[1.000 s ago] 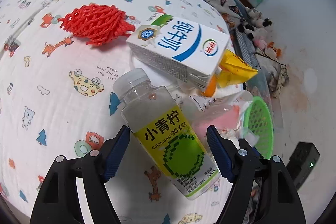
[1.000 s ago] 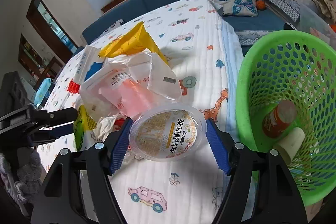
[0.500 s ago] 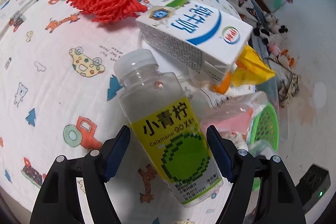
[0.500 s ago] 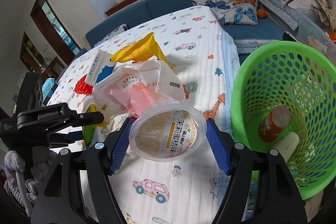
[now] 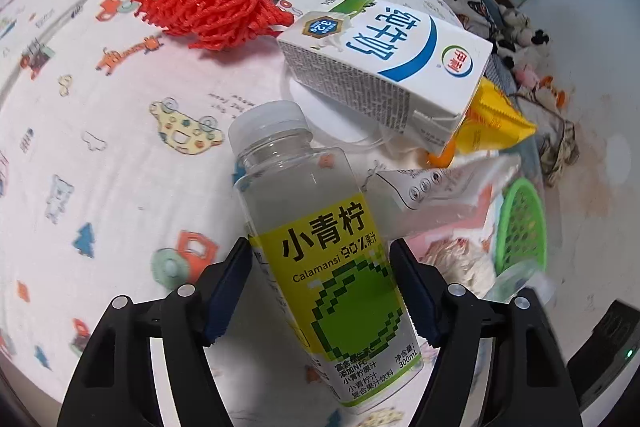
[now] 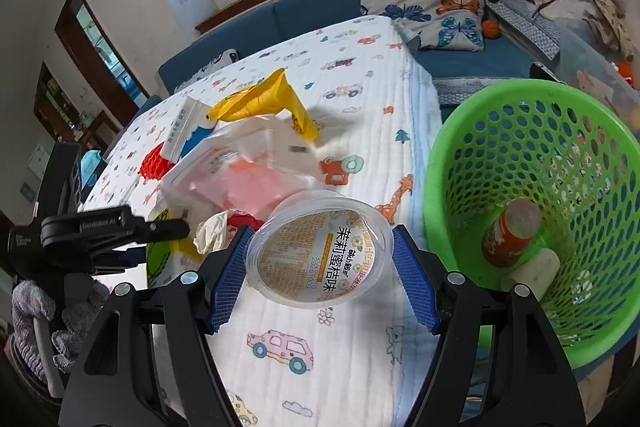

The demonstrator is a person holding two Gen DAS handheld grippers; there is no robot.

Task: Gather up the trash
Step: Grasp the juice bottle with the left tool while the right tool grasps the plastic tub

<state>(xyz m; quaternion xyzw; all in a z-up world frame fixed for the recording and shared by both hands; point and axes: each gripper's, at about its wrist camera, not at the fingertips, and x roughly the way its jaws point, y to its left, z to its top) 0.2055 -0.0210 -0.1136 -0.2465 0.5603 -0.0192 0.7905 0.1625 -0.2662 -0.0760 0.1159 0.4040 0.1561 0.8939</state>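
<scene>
Two items in green basket (image 6: 472, 155), orange-labelled bottle (image 6: 510, 231), possibly another.

You can't see the bottle's (image 5: 320, 247) underside where it meets the bedspread (image 5: 100, 147). The milk carton (image 5: 384, 67) covers most of the yellow wrapper (image 5: 492, 127). The green basket (image 6: 532, 131) runs off the right wrist view's edge, and the plastic bag (image 6: 240, 175) there is blurred.
</scene>
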